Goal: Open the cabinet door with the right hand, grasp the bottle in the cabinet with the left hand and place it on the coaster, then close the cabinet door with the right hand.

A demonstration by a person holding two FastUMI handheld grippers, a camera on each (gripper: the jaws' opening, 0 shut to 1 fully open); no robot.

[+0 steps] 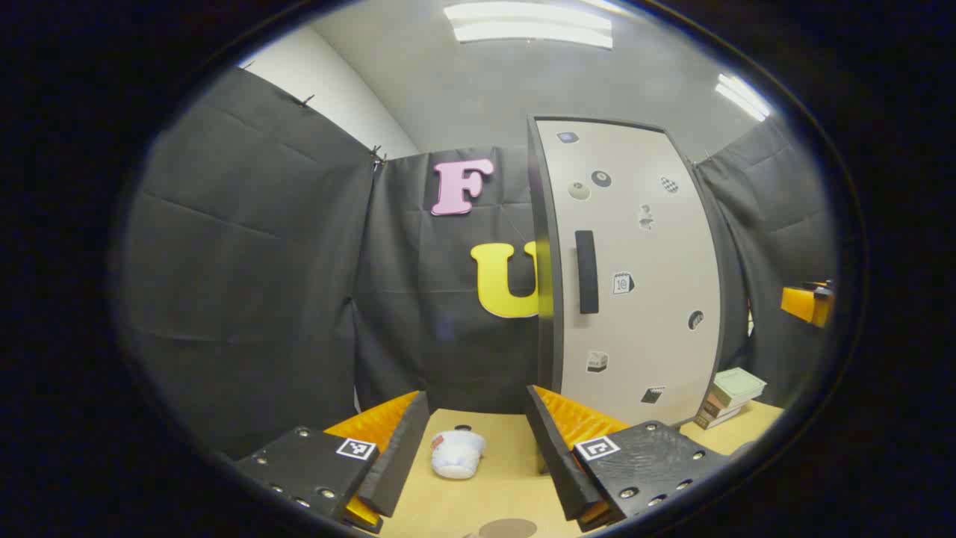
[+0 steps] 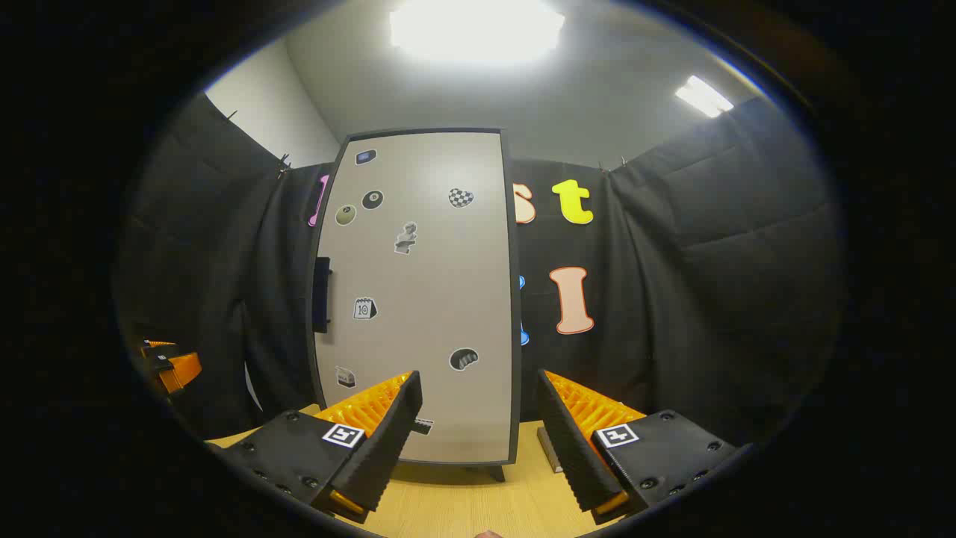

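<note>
Cabinet door [image 2: 422, 299], shut; both grippers empty.
Door is seen upright on the table [image 2: 478, 508], grey and sticker-covered, its tall black handle [image 2: 322, 295] at the left edge, far and left of the released right gripper [image 2: 478, 441]. Left gripper [image 1: 478, 456] is held spread; coaster [image 1: 508, 528] lies near it. Bottle is judged hidden inside.

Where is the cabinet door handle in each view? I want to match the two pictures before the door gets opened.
Left gripper view: the black handle stands upright right of centre, near the left edge of the closed cabinet door.
Right gripper view: the handle sits left of centre, seen side-on at the door's left edge.
Shared landmark: the calendar sticker just right of the handle.
</note>
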